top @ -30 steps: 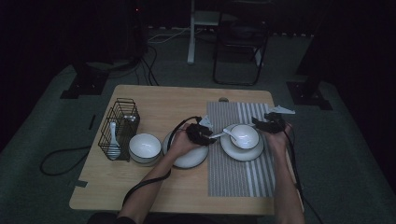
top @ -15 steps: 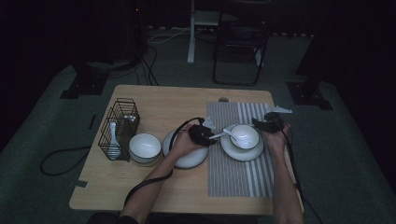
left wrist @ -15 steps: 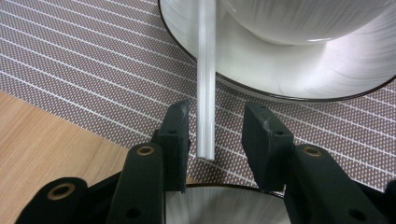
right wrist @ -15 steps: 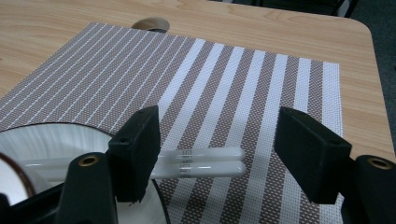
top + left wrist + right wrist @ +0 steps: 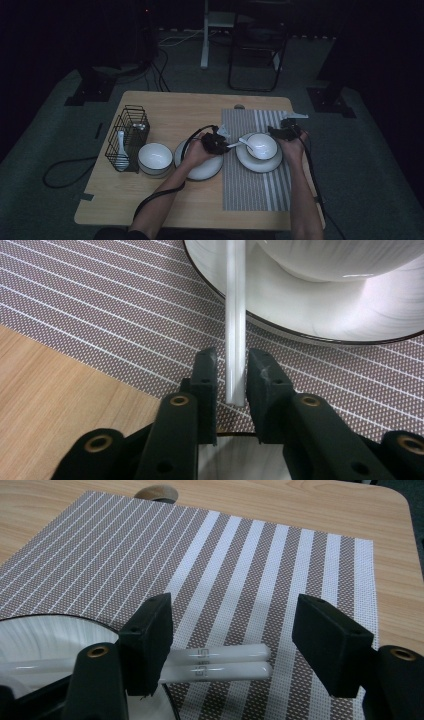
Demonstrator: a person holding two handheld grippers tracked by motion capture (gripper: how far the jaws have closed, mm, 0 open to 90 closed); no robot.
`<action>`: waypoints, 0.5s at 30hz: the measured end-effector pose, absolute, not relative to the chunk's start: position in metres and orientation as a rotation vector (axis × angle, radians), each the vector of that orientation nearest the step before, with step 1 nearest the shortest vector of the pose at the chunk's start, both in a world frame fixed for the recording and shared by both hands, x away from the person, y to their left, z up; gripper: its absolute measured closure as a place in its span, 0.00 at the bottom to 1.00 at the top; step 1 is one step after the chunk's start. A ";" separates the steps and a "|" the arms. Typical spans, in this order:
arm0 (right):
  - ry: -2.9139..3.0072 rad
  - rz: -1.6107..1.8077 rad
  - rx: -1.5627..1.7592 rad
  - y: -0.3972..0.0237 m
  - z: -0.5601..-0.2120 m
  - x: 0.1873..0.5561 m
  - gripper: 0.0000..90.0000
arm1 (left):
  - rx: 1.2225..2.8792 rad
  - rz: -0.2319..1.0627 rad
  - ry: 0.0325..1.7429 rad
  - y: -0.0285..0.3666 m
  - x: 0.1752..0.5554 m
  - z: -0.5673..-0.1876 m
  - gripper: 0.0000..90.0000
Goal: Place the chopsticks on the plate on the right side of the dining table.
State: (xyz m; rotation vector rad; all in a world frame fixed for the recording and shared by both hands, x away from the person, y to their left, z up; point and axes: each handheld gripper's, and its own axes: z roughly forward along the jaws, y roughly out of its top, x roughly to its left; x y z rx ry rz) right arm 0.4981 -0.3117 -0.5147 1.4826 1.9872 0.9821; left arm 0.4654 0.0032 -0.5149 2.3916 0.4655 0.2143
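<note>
The spoon (image 5: pixel 235 315) lies with its scoop in the bowl (image 5: pixel 262 145) and its white handle slanting out over the rim, down and away toward the person's left. That long axis is what the coming move turns on. In the left gripper view the handle runs nearly straight along the line of the left tongs (image 5: pixel 232 365), and its free end sits squarely between the two black pads. Those tongs have just been closing on it. One pad looks to be against the handle, while a sliver of gap shows at the other, so I would not yet call it a firm pinch. The left hand is plainly the nearer one to the spoon.

The bowl stands on a plate (image 5: pixel 258 161), and the plate rests on the striped placemat (image 5: pixel 255 190) at the right half of the worktop (image 5: pixel 165 110). From where I stand, a lift would have to follow the handle's slant, or the scoop may catch the bowl's rim.

On the far side of the plate the right tongs (image 5: pixel 232 630) hang spread wide, gripping nothing. Below them a pair of white chopsticks (image 5: pixel 220 662) lies side by side, tips on the mat, the rest running onto the plate.

To the left are a second plate (image 5: pixel 202 170), another bowl (image 5: pixel 155 156) and a wire basket (image 5: pixel 129 135).
</note>
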 end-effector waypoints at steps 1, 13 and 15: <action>1.991 0.975 1.485 -0.311 -0.515 0.498 0.37 | 2.390 0.212 0.466 0.003 0.466 -0.515 0.87; 2.007 0.928 1.508 -0.314 -0.514 0.497 0.37 | 2.391 0.219 0.489 0.001 0.470 -0.516 0.89; 2.005 0.924 1.513 -0.315 -0.514 0.497 0.37 | 2.385 0.219 0.503 0.000 0.471 -0.516 0.89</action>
